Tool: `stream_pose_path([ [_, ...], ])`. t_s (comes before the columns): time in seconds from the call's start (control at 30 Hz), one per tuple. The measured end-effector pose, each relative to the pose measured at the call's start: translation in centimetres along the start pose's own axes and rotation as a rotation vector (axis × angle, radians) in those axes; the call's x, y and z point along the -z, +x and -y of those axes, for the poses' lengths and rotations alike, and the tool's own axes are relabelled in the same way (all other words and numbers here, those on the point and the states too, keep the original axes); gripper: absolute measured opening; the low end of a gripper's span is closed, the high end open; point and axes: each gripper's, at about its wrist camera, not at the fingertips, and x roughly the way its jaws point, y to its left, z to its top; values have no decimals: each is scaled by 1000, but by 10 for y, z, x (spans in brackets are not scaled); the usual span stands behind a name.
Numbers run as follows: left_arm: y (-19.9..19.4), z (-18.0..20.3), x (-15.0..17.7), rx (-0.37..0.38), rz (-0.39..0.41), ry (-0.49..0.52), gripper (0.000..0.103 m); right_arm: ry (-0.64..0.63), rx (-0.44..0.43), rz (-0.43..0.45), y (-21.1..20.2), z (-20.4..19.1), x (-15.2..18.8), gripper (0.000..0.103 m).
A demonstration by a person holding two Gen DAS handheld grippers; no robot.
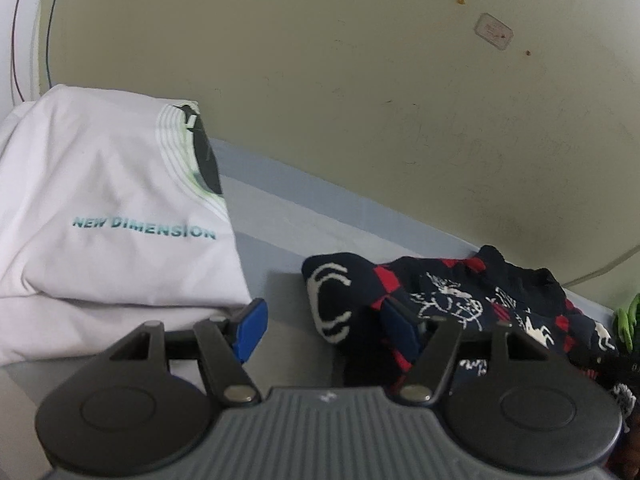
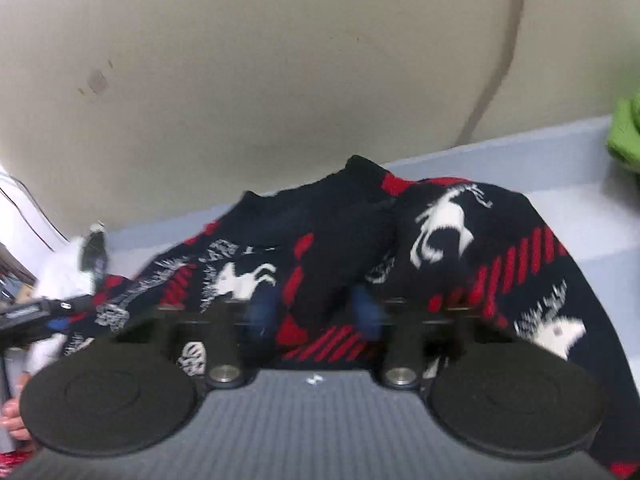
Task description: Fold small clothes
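Note:
A small navy knitted sweater point(image 1: 460, 300) with red checks and white reindeer lies crumpled on the grey-blue surface point(image 1: 288, 216) by the wall. My left gripper point(image 1: 324, 332) is open, its blue pads point(image 1: 250, 330) wide apart, right finger against the sweater's left sleeve end. In the right wrist view the sweater point(image 2: 440, 248) fills the middle. My right gripper point(image 2: 314, 312) is open, with its blurred blue pads point(image 2: 262, 312) straddling a bunched fold of the sweater. The left gripper also shows at the left edge of the right wrist view point(image 2: 36, 312).
A folded white T-shirt point(image 1: 108, 216) printed "NEW DIMENSION" lies left of the sweater. A green garment point(image 2: 626, 132) sits at the far right. The beige wall point(image 1: 360, 80) stands close behind, with a cable point(image 2: 496, 64) hanging down it.

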Motion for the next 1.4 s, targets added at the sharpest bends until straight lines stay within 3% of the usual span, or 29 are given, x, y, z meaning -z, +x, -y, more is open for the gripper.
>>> stream_pose_path([
  [0.07, -3, 4, -1, 6, 13, 19, 69, -19, 9, 119, -24, -4, -4, 11],
  [0.17, -5, 11, -2, 10, 37, 29, 76, -20, 110, 305, -64, 1, -5, 11],
  [0.23, 2, 20, -4, 26, 17, 36, 76, -19, 176, 309, -69, 7, -3, 11],
  [0.3, 10, 33, -4, 45, -3, 62, 74, -39, 191, 251, -64, 9, 4, 11],
  [0.33, 14, 41, -3, 43, -6, 83, 65, -41, 194, 234, -61, 10, 8, 11],
  [0.37, 18, 50, -2, 28, -1, 116, 39, -41, 197, 227, -60, 11, 12, 11],
  [0.4, 26, 61, 0, 4, -6, 165, 22, -33, 197, 228, -60, 12, 14, 11],
  [0.43, 35, 70, 1, -38, -15, 209, 15, -16, 195, 226, -61, 13, 15, 11],
  [0.5, 45, 89, 9, -130, 43, 323, 12, 20, 190, 218, -64, 19, 15, 11],
  [0.6, 62, 116, 38, -316, 162, 580, 11, -12, 209, 210, -65, 12, 18, 11],
  [0.67, 64, 125, 42, -365, 155, 624, 11, -52, 235, 201, -64, 7, 15, 11],
  [0.8, 49, 119, 32, -309, 114, 552, 18, -156, 261, 152, -73, 2, 12, 20],
  [0.87, 22, 105, 31, -250, 133, 485, 21, -131, 247, 207, -104, 11, 10, 27],
  [0.93, -3, 94, 32, -212, 162, 439, 25, -77, 227, 267, -143, 30, 13, 28],
  [1.03, -30, 88, 36, -150, 186, 399, 36, -27, 272, 321, -194, 58, 28, 30],
  [1.13, -40, 99, 43, -94, 180, 400, 44, 18, 346, 345, -232, 86, 53, 36],
  [1.17, -41, 104, 47, -69, 170, 403, 46, 41, 365, 348, -243, 95, 64, 47],
  [1.27, -42, 120, 61, 11, 134, 408, 49, 117, 394, 367, -267, 116, 98, 59],
  [1.4, -35, 141, 88, 71, 84, 437, 50, 243, 378, 334, -264, 145, 117, 66],
])
